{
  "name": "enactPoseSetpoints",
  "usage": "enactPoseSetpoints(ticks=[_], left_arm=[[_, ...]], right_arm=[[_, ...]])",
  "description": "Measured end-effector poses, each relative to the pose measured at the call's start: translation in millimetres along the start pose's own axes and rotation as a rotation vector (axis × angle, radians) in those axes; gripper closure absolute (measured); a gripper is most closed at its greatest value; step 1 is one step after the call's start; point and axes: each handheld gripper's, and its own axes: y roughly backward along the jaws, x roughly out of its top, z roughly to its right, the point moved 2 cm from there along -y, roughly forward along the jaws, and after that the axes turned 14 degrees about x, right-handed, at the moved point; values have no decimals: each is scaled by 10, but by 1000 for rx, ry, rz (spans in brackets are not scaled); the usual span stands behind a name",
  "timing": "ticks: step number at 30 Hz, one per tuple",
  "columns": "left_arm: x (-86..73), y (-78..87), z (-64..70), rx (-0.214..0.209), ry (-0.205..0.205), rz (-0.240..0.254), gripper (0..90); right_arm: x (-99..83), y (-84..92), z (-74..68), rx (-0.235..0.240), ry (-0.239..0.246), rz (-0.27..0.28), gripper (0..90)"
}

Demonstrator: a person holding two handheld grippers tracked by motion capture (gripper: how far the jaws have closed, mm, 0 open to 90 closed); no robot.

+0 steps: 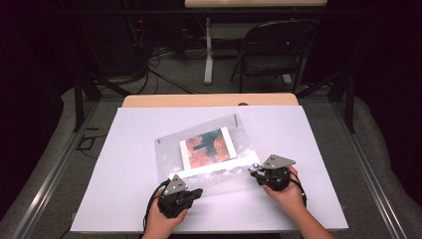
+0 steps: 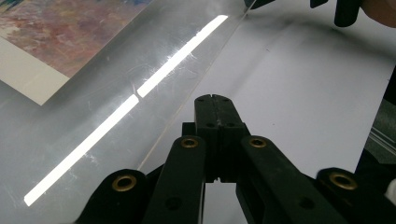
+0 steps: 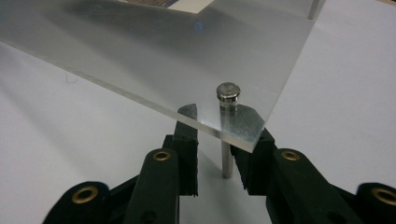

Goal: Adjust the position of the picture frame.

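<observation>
On the white board [image 1: 124, 164] that covers the wooden table [image 1: 209, 100] lies a clear acrylic frame [image 1: 211, 149], turned at a slant to the board's edges, with a print [image 1: 207, 147] in rust, pink and teal under its top sheet. A bright strip of glare runs along the near edge of the acrylic in the left gripper view.

The left gripper [image 1: 195, 193] sits at the frame's near left corner, held by the person's left hand [image 1: 161, 219]. In the left gripper view its two black jaws are pressed flat together with nothing between them, and their tip rests just beside the acrylic edge [image 2: 187, 102], over the bare board.

The right gripper [image 1: 255, 172], in the person's right hand [image 1: 288, 196], is at the frame's near right corner. In the right gripper view the corner of the top sheet [image 3: 233, 126] hangs above the jaws, and a metal standoff pin [image 3: 227, 135] with a round silver cap passes through it down to the board. The pin stands between the two jaws, nearer the right one; a gap shows on the left side, and the pads do not visibly press on it, so the jaws are partly closed but loose around it.

Behind the table stand a folding chair [image 1: 271, 52] and a tangle of cables [image 1: 149, 59] on the floor.
</observation>
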Motion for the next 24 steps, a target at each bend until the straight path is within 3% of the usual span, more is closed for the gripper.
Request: enactPoseSetpoints(ticks=[10,14,24], left_arm=[[-27,-13,-11,-1,-7,1,900],[-39,-20,-10,1,-10,-4,900],[-56,12,-9,6,-7,-26,900]], right_arm=[[-9,11,33,-9,-12,4,828],[4,5,-3,-45,48,-24,848],[84,69,-69,-36,60,-14,853]])
